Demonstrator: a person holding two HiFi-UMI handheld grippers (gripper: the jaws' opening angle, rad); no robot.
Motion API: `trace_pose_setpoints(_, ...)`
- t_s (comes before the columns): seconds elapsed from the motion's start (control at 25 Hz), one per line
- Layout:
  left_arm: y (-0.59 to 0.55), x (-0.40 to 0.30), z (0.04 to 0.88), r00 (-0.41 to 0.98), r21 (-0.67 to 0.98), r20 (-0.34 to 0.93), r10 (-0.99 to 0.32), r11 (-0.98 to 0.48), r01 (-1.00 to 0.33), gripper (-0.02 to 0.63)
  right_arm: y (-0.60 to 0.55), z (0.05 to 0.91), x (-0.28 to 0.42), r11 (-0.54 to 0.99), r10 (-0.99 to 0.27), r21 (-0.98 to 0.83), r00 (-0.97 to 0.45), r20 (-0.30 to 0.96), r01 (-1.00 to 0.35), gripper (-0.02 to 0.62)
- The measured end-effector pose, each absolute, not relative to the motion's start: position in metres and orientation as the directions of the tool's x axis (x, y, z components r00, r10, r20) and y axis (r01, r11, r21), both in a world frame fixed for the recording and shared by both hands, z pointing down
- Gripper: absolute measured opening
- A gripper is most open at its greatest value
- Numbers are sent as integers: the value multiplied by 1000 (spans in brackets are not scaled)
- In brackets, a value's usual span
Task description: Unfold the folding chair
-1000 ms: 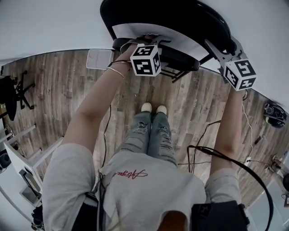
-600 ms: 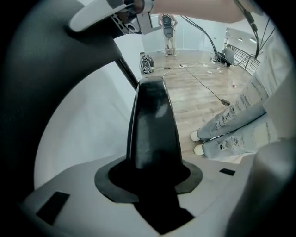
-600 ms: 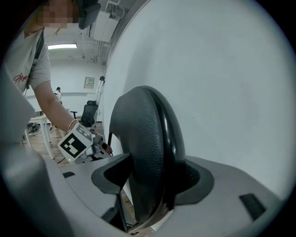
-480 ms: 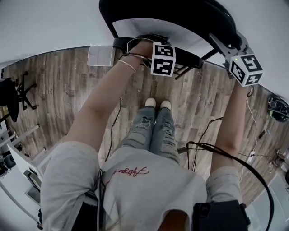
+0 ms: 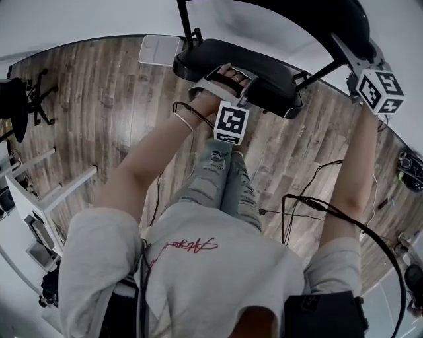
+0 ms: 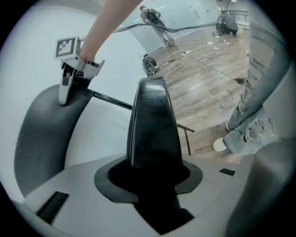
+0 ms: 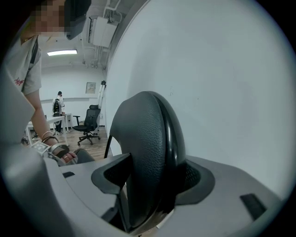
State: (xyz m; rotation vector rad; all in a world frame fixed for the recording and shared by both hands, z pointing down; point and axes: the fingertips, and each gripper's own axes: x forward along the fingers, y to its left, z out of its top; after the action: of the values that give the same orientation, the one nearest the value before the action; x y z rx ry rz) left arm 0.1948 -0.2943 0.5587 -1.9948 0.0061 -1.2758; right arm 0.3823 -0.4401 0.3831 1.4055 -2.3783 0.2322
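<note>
The black folding chair stands against the white wall in front of me. Its padded seat (image 5: 264, 66) has swung out from the backrest (image 5: 330, 16). My left gripper (image 5: 226, 78) is shut on the seat's front edge (image 6: 152, 125), which fills the gap between the jaws. My right gripper (image 5: 345, 51) is shut on the rim of the backrest (image 7: 148, 148) at the top right. The left gripper view also shows the right gripper (image 6: 67, 88) clamped on the backrest (image 6: 41, 134).
My legs (image 5: 225, 185) and shoes stand just before the chair on the wood floor. Cables (image 5: 310, 204) trail across the floor at the right. An office chair (image 5: 20, 105) and a white desk (image 5: 39, 198) are at the left. A white panel (image 5: 158, 49) lies by the wall.
The left gripper has come down and toward me with the seat's front edge, swinging the seat away from the backrest. The right gripper has stayed on the backrest.
</note>
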Motion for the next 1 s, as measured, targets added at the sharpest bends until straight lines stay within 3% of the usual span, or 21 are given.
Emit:
trace_pose_setpoints(0.28, -211, 150, 606, 594, -821, 557, -580, -494, 288, 201, -435, 415, 383, 531, -784, -11, -496, 374, -847, 268)
trace_pose_setpoints(0.4, -186, 137, 628, 618, -866, 486, -618, -438, 242, 209, -432, 418, 378, 535, -810, 16, -507, 293, -845, 271)
trace_pose_setpoints(0.48, -173, 127, 638, 624, -889, 442, -644, -405, 212, 209, -426, 420, 386, 460, -879, 36, -449, 159, -887, 282)
trace_pose_setpoints(0.64, -149, 114, 654, 637, -922, 374, -674, -347, 174, 210, -354, 423, 427, 146, -978, 112, -161, -135, -983, 285)
trace_pose_setpoints(0.72, -140, 108, 664, 639, -935, 342, -689, -315, 160, 216, -303, 439, 418, 47, -984, 146, -71, -164, -988, 284)
trace_pose_setpoints(0.8, -135, 103, 672, 642, -947, 310, -701, -286, 145, 218, -255, 468, 368, 86, -987, 191, -110, -115, -978, 282)
trace_pose_setpoints(0.84, -132, 100, 676, 644, -952, 295, -706, -273, 137, 222, -234, 485, 334, 135, -985, 205, -154, -79, -969, 271)
trace_pose_setpoints(0.88, -129, 98, 680, 645, -956, 282, -711, -262, 129, 225, -214, 501, 300, 185, -979, 206, -199, -48, -961, 203)
trace_pose_setpoints(0.92, -127, 97, 684, 645, -960, 268, -716, -251, 121, 226, -196, 515, 268, 229, -971, 197, -239, -28, -953, 21)
trace_pose_setpoints(1.0, -123, 93, 692, 645, -968, 240, -726, -228, 103, 231, -169, 532, 217, 278, -959, 162, -284, -14, -947, 18)
